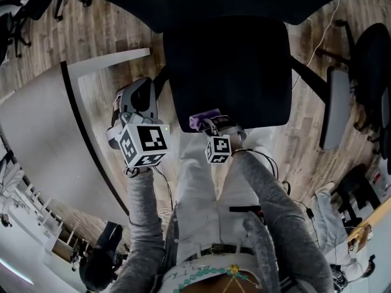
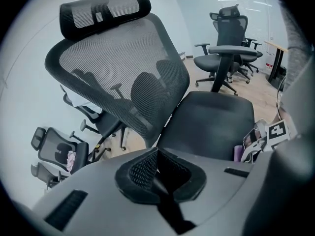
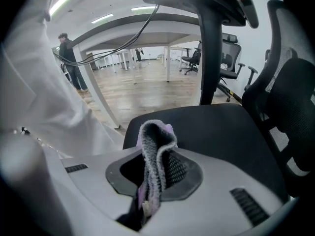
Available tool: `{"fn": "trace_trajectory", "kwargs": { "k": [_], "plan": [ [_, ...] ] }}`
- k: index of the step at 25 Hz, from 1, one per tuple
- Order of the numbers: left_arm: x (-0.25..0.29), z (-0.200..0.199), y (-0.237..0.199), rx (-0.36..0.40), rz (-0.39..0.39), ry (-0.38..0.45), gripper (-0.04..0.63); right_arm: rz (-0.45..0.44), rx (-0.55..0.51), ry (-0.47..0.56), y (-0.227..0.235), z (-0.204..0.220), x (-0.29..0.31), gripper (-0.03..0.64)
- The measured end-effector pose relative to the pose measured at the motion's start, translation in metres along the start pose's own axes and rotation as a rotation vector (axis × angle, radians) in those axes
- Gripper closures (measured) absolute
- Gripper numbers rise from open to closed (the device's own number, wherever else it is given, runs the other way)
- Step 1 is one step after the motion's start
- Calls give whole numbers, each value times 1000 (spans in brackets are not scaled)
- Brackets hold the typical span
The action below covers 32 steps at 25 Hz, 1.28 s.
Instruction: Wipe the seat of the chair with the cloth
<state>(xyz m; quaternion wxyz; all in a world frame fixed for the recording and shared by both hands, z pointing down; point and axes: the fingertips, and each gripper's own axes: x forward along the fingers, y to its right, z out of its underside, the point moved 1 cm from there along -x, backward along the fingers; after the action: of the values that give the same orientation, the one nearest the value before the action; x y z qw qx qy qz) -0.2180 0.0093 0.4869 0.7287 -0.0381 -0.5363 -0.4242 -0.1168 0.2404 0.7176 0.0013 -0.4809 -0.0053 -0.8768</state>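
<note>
**Cloth clamped at front edge of seat**

The wooden floor (image 1: 110,96) is carrying a black chair (image 2: 123,77) with a mesh back. Its seat (image 1: 229,72) is lying directly ahead of the person. The left gripper (image 1: 139,93) is hovering beside the seat's near left corner, its jaws pressing together with nothing between them. The right gripper (image 1: 212,129) is sitting at the seat's front edge, its jaws clamping a purple-grey cloth (image 3: 156,146). The cloth's folded end is standing up past the jaws, over the seat. Whether the cloth is touching the seat cannot be told.
</note>
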Motion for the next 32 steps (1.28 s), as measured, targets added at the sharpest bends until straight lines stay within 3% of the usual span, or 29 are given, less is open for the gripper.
{"fn": "trace_trajectory", "kwargs": {
  "k": [18,32],
  "plan": [
    [1,3,-3,15,-15,-13,597,16,-8,-53,0,22,-7,566],
    [4,1,-4,10,3,2,596,-85,-26,-71,5,23,-6,566]
  ]
}}
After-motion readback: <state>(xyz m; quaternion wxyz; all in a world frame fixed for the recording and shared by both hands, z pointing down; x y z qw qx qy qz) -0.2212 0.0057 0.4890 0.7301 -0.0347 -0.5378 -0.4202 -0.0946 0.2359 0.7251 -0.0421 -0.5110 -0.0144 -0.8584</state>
